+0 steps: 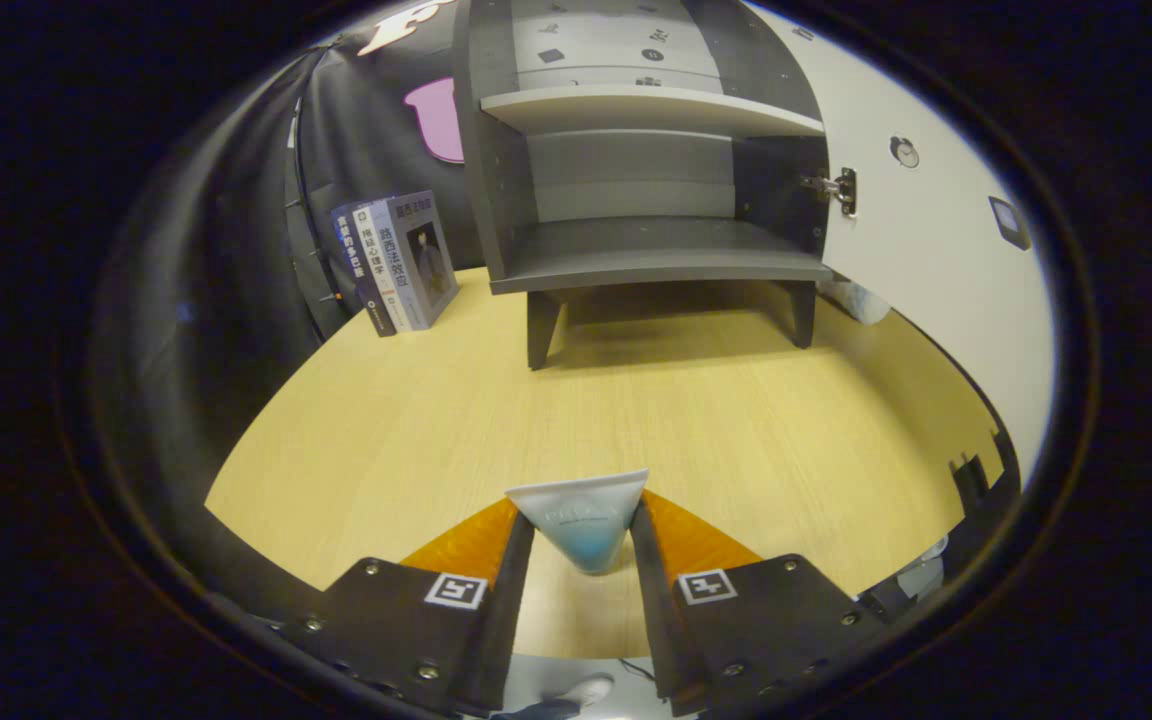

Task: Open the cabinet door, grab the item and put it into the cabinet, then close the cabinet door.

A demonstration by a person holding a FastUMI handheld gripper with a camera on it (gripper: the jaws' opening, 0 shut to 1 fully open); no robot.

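A small tube (581, 525), white at its flat crimped end and pale blue toward the cap, hangs between my two fingers above the wooden table (416, 430). My gripper (582, 520) is shut on the tube, one finger pressing each side. Straight ahead, beyond the fingers, stands the grey cabinet (651, 255) on short legs. Its white door (936, 250) is swung wide open to the right, hinge (841, 188) showing. Inside are a lower shelf (656, 262) and an upper shelf (651, 110), both bare.
Several books (398, 262) stand upright left of the cabinet against the black cloth wall. A crumpled white thing (858, 298) lies behind the cabinet's right leg. Dark objects (976, 480) sit at the table's right edge. A shoe (576, 692) shows on the floor below.
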